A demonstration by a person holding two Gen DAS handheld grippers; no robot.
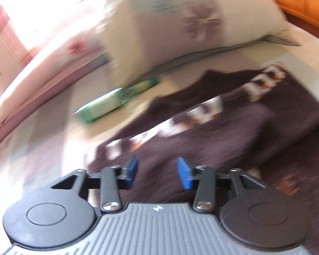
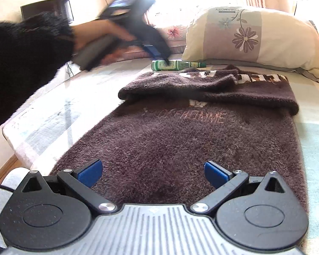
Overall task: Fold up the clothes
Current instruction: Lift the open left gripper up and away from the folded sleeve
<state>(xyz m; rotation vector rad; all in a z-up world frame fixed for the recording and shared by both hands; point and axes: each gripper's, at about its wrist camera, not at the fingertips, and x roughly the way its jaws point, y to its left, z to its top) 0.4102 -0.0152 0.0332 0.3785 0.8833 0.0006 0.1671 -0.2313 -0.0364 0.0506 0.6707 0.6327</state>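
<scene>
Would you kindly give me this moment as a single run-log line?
garment: brown sweater on bed, far end folded over | left gripper: open, empty, above sweater | right gripper: open, empty, over near hem | green bottle by pillow

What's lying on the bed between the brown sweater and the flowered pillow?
A green bottle lies on its side between the brown sweater and the flowered pillow, clearest in the right wrist view.

A: Where does your left camera look?

B: Steeply down, close over the sweater, toward the pillow; it's blurred.

A: And your right?

B: Low at the sweater's near end, facing along the bed to the pillow.

A: Shared?

B: Sweater, bottle, pillow.
</scene>
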